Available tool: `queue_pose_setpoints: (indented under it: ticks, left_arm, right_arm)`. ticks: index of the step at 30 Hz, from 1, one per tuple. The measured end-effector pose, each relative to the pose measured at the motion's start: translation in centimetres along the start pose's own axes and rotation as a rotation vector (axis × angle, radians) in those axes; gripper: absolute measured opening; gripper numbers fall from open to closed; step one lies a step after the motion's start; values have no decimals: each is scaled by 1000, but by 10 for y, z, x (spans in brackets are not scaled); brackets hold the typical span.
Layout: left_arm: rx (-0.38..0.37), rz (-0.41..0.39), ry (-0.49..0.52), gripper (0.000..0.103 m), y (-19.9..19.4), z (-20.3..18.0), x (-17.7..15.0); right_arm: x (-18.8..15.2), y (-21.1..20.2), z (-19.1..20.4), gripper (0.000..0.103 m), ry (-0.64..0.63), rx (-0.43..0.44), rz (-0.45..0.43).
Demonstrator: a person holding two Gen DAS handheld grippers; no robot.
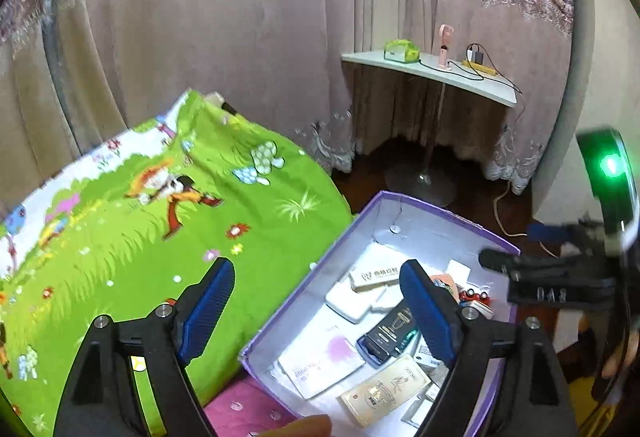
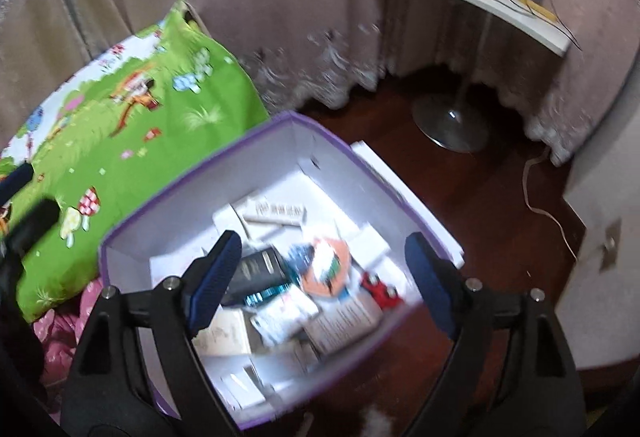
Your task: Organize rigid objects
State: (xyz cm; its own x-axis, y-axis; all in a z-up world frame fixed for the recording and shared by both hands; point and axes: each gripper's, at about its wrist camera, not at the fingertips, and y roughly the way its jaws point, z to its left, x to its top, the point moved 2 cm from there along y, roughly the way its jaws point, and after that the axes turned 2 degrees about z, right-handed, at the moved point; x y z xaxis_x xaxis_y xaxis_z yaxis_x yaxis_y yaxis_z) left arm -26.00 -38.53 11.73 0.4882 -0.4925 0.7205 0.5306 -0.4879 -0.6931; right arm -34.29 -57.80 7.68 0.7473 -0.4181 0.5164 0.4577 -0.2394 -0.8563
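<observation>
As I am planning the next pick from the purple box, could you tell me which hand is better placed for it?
Probably the right. The right gripper hangs over the purple box, jaws open above the small packages. The left gripper straddles the box's edge, half over the green pillow.

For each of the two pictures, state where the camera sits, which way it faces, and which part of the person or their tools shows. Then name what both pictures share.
Left wrist: on the left gripper, facing down over the green bedding and the purple box; open jaws, a fingertip, the right gripper.
Right wrist: on the right gripper, facing down into the box; open jaws.
Shared: box, bedding, white shelf.
</observation>
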Motion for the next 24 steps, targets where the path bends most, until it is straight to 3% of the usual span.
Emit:
queue_pose_setpoints:
  ticks: [2, 7, 10, 16, 24]
  left_arm:
    - [-11, 48, -9, 86, 9, 3, -4]
    - [64, 118, 44, 86, 32, 0, -20]
    - [37, 157, 57, 86, 39, -4, -26]
    - [-13, 212, 60, 86, 51, -6, -32]
    - [-14, 231, 89, 86, 59, -11, -38]
  right_arm:
    - [-10, 1, 1, 86, -9, -19, 21]
    - [-29, 10, 16, 86, -92, -119, 52]
    - [-34, 14, 23, 86, -123, -172, 67]
    - [-35, 12, 27, 86, -144, -185, 64]
    - [-35, 14, 28, 86, -131, -168, 72]
